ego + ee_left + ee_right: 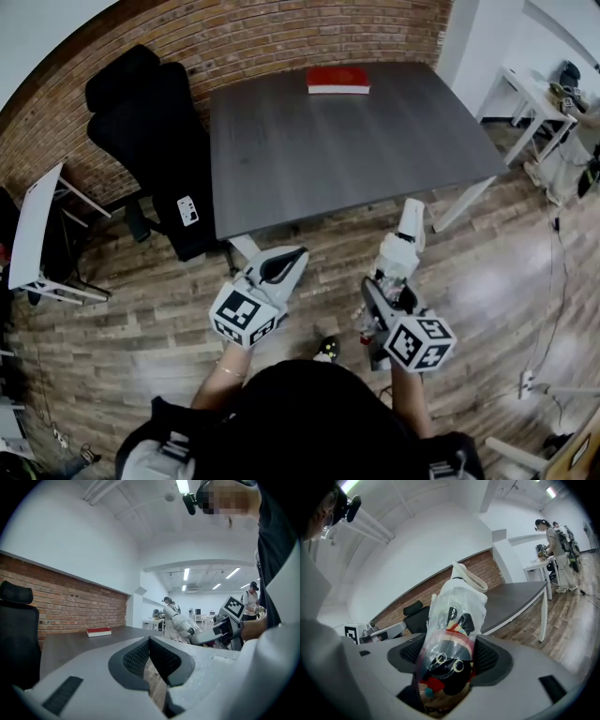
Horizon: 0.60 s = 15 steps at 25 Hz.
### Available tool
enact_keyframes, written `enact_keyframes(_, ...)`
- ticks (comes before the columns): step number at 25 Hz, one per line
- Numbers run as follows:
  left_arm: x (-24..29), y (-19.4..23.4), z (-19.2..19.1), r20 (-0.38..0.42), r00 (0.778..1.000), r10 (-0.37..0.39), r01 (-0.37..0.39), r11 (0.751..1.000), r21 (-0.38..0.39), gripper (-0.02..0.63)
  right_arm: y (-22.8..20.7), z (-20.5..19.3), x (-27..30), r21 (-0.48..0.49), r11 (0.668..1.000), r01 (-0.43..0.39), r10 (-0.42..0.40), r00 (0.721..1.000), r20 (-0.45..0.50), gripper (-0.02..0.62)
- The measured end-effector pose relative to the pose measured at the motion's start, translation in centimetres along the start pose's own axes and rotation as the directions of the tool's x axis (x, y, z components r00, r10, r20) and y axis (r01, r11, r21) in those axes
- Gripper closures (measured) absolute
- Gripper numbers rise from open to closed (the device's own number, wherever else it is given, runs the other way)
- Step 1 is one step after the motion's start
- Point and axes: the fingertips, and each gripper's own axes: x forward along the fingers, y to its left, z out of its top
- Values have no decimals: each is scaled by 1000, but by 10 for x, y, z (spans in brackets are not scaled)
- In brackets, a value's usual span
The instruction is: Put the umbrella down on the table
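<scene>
Head view: right claw [387,289] is clamped on a folded umbrella in a clear plastic sleeve [406,234]. The umbrella's white top sticks out past the claw tips, toward the near edge of the dark grey rectangular table [347,141]. It is over the wood floor, not yet over the tabletop. Left claw [287,262] sits level with the right one, just off to its side. A flat red book [338,80] lies on the far edge, well ahead of both claws.

Left gripper view: left claw [150,645] has its pads meeting at the tips with nothing between them. Table [70,644] lies ahead and left of the claw, book [99,631] beyond it.

Right gripper view: both pads of the right claw [450,660] press the umbrella [453,630] at its patterned lower half, and the sleeve stands up and forward of the claw. Table [518,597] is ahead to the right.

To do it well, my read:
- Carry the umbrella fully over the bare middle of the table, short of the book.
- Lower until its length rests flat.
- Release only once it is supported, because the plastic sleeve looks slippery and may roll.
</scene>
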Motion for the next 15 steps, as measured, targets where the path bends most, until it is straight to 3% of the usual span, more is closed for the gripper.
enact_keyframes(15,19,6,8,1,999,52,-52,998,44,604,-19,10,12,1,999,-41,41,999,-13,304)
